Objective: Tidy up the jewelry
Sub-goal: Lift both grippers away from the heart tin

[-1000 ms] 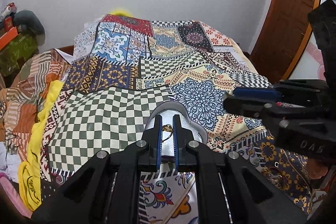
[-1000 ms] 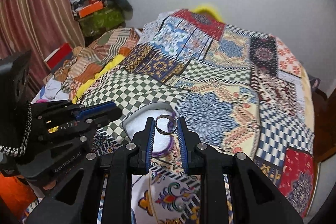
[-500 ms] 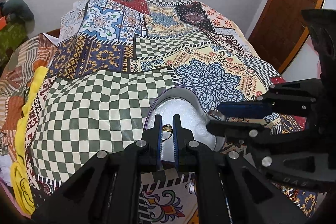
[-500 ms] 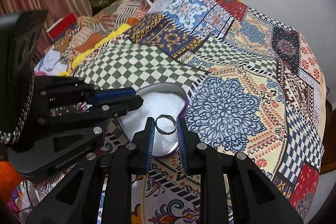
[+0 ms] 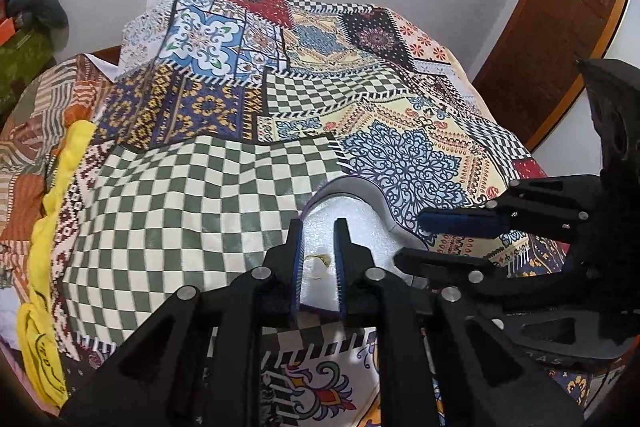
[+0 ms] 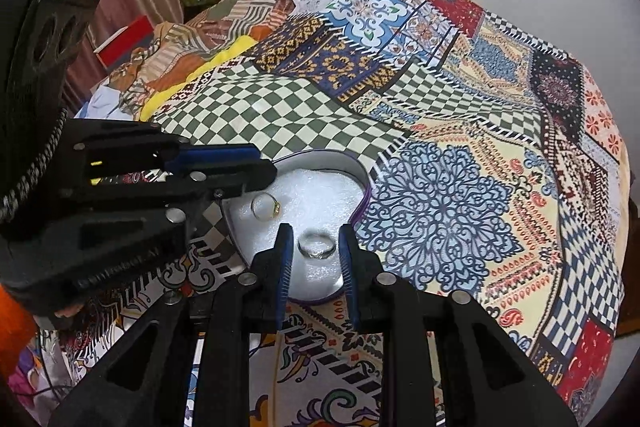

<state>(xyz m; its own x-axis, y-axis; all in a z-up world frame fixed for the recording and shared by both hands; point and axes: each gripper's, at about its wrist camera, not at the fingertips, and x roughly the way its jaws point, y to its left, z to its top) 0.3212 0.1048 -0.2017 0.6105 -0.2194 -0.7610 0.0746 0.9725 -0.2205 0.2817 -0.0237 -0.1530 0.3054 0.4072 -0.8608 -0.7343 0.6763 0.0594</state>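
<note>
Right wrist: right hand-held gripper (image 6: 316,255) parted, silver ring (image 6: 317,245) lying loose between.

Left wrist view: low, close over the bed (image 5: 192,211), facing wall and door. Right wrist view: equally close, from the right, facing wall and curtain. Shared: heart-shaped box (image 5: 360,227) (image 6: 320,187), patchwork bedspread.
</note>
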